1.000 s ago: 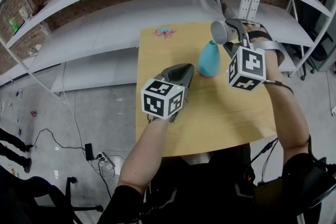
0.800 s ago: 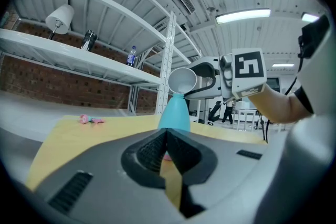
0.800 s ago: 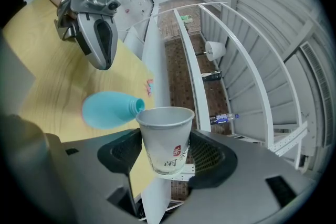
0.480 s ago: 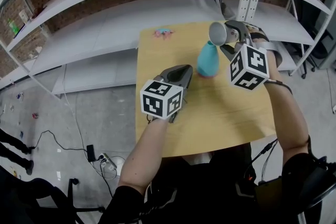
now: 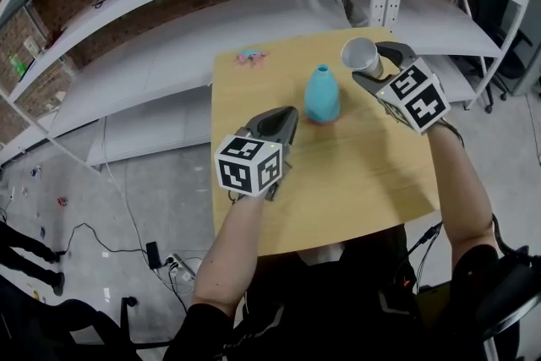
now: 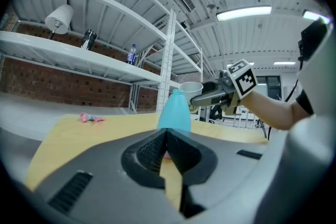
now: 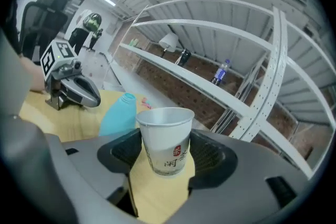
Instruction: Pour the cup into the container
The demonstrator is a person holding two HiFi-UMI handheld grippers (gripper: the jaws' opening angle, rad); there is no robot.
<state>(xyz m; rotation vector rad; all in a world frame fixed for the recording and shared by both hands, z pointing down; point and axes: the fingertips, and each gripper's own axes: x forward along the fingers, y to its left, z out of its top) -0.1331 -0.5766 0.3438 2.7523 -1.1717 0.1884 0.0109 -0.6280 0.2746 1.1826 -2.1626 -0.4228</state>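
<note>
The right claw [image 5: 374, 70] has drawn the cup [image 5: 359, 55] back from the blue bottle [image 5: 321, 93] and grips it between its jaws, over the far right corner of the surface [image 5: 355, 173]. Nearer, the left claw [image 5: 283, 121] is clenched on nothing, toward the left edge. Beyond it the bottle stands upright. A small pink object [image 5: 248, 56] lies at the far left corner.

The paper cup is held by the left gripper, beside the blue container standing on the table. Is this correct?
No, the hand is wrong: the right gripper holds the paper cup, as the right gripper view shows. The blue container does stand on the table beside it.
</note>
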